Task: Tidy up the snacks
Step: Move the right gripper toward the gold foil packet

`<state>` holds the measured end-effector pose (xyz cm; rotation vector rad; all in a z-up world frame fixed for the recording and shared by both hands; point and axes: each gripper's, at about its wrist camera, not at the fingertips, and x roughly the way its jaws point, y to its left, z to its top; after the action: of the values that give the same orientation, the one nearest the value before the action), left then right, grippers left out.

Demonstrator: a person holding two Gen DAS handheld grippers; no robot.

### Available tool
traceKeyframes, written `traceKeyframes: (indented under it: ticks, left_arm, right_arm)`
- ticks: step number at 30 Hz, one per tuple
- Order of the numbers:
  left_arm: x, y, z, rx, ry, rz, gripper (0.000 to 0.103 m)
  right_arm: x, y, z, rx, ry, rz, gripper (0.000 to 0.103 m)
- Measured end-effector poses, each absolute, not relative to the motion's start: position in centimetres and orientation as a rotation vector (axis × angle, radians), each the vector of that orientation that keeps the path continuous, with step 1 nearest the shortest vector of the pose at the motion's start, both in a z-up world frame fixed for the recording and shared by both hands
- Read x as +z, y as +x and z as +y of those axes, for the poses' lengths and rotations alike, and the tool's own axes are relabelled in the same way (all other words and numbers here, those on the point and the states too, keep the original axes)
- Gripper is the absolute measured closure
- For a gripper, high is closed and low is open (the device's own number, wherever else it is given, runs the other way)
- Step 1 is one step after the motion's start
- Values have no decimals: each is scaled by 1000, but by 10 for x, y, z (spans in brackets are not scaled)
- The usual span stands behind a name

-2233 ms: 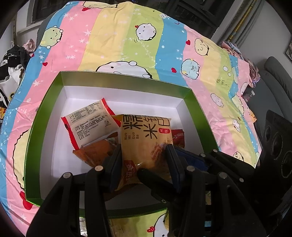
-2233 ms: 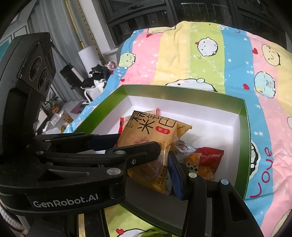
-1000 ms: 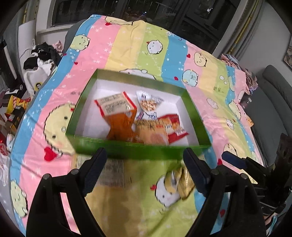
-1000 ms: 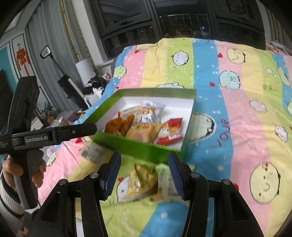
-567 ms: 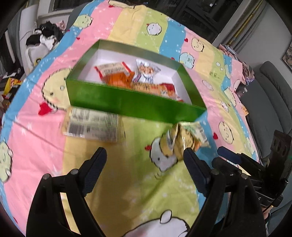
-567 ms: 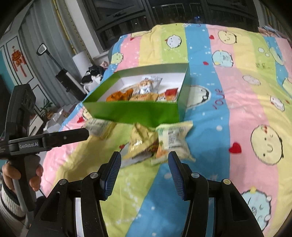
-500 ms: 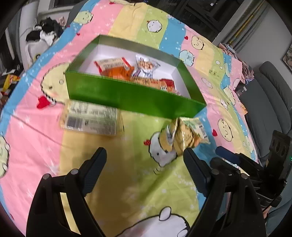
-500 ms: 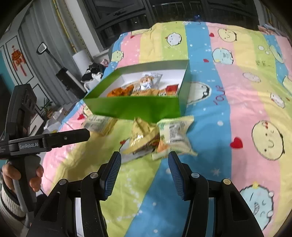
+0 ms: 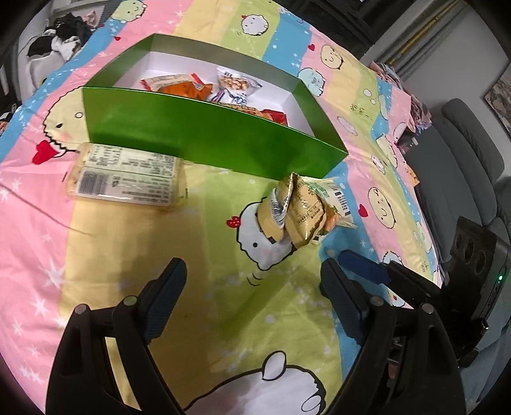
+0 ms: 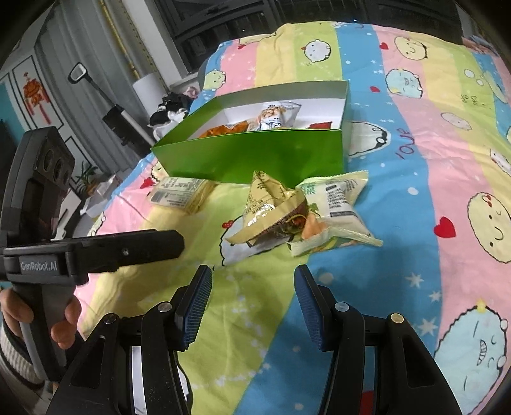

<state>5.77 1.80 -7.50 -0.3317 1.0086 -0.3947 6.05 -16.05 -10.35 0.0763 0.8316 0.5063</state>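
A green box [image 9: 204,134] [image 10: 255,156] with a white inside sits on the cartoon bedsheet and holds several snack packets [image 9: 188,84] [image 10: 274,118]. In front of it lie a flat pale packet [image 9: 124,174] [image 10: 182,190], a gold packet [image 9: 293,210] [image 10: 271,207] and a light green packet [image 10: 335,207] [image 9: 337,198]. My left gripper [image 9: 252,287] stands open and empty, short of the gold packet. My right gripper [image 10: 252,290] is open too, nothing between its blue pads, just before the gold and green packets. The left tool [image 10: 95,249] shows in the right wrist view, held by a hand [image 10: 64,322].
The striped bedsheet [image 10: 431,159] spreads wide to the right of the box. A grey sofa [image 9: 463,153] stands beyond the bed's right edge. Clothes [image 9: 60,28] and clutter lie off the bed's left side.
Both grippers pulled back from the box and sank toward the sheet; the gold packet they held together now lies in the box. The loose packets before the box now lie closer ahead.
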Motion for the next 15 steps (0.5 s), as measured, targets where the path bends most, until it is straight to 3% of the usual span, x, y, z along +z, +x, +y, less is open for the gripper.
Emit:
traceKeyframes:
  ticks: [15]
  left_arm:
    - [-75,96,6,-478,-350,1004,17]
  right_arm:
    - [-97,88,-145,499,35,788,49]
